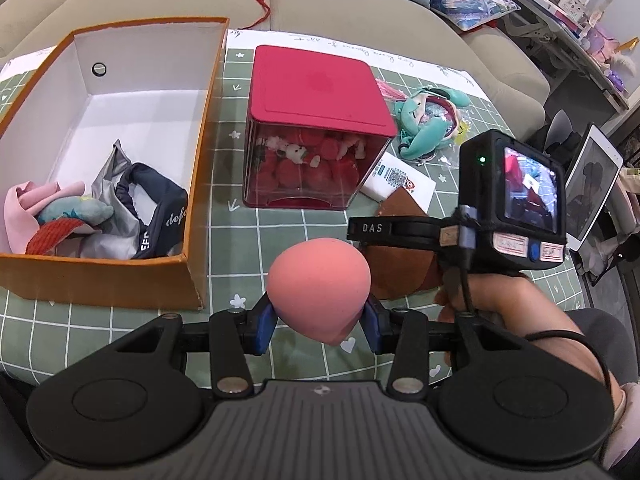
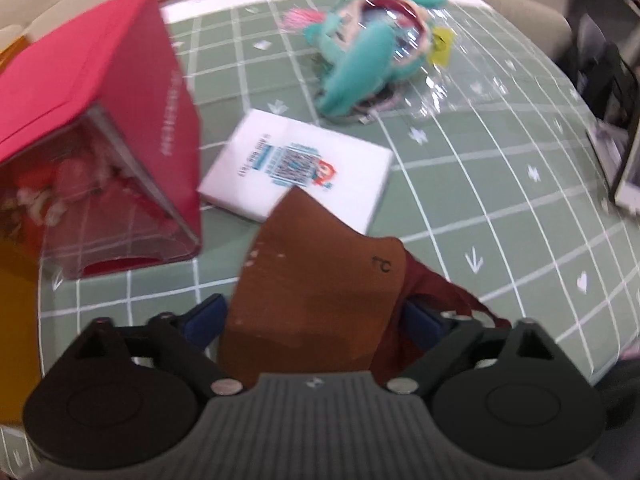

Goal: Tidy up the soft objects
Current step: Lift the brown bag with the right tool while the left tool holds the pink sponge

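My left gripper (image 1: pixel 320 326) is shut on a pink egg-shaped sponge (image 1: pixel 316 284), held above the green checked cloth just right of the orange box (image 1: pixel 100 276). That box holds folded cloths and a small plush. My right gripper (image 2: pixel 316 316) points steeply down over a brown cloth mask (image 2: pixel 316 280), which lies flat between its wide-set blue pads; it stands open. In the left wrist view the mask (image 1: pixel 400 272) shows partly under the right hand's tool. A teal plush doll (image 2: pixel 360 56) in clear wrap lies farther back.
A clear box with a red lid (image 1: pixel 316 92), full of red plush pieces, stands right of the orange box. A white packet (image 2: pixel 296 168) lies behind the mask. A tablet (image 1: pixel 592 188) leans at the table's right edge. A sofa runs behind the table.
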`<state>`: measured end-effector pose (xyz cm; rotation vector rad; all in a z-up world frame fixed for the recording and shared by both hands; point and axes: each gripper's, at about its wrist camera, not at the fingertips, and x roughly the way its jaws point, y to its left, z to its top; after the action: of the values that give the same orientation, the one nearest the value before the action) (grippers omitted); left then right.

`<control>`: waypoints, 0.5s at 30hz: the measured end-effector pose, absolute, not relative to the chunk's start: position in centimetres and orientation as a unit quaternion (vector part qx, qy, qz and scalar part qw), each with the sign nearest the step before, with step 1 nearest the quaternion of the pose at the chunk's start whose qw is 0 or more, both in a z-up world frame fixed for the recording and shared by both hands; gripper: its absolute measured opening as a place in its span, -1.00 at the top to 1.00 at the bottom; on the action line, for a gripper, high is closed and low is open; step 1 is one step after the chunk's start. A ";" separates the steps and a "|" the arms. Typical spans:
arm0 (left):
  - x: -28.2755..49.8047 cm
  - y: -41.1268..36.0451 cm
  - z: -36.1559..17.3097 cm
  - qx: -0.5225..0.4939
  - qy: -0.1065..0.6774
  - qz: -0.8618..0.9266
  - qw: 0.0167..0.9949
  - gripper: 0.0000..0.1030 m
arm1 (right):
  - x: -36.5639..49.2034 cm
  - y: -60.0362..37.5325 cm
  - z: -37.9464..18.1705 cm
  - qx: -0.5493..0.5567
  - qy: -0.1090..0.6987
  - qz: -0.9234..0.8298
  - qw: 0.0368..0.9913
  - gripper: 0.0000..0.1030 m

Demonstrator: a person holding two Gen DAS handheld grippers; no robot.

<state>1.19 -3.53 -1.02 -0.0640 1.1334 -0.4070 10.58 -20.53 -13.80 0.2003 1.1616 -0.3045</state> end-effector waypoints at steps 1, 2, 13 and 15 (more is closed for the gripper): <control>1.2 -3.6 -1.0 -0.029 0.533 -0.191 0.824 0.04 | 10.4 -20.4 -13.7 0.088 0.543 -0.134 0.825 -0.46; 1.1 -3.6 -1.0 -0.027 0.532 -0.191 0.825 0.04 | 10.2 -20.2 -13.5 0.083 0.539 -0.128 0.828 -0.29; 1.0 -3.8 -1.0 -0.017 0.527 -0.187 0.829 0.04 | 9.3 -20.8 -12.4 0.052 0.538 -0.095 0.836 0.86; 0.9 -3.9 -0.8 -0.014 0.522 -0.188 0.832 0.04 | 9.1 -21.6 -12.3 0.078 0.544 -0.088 0.831 0.87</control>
<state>0.91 -3.91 -0.83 -0.0289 1.1071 -0.3995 9.07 -21.60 -12.34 0.1658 1.1540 -0.1871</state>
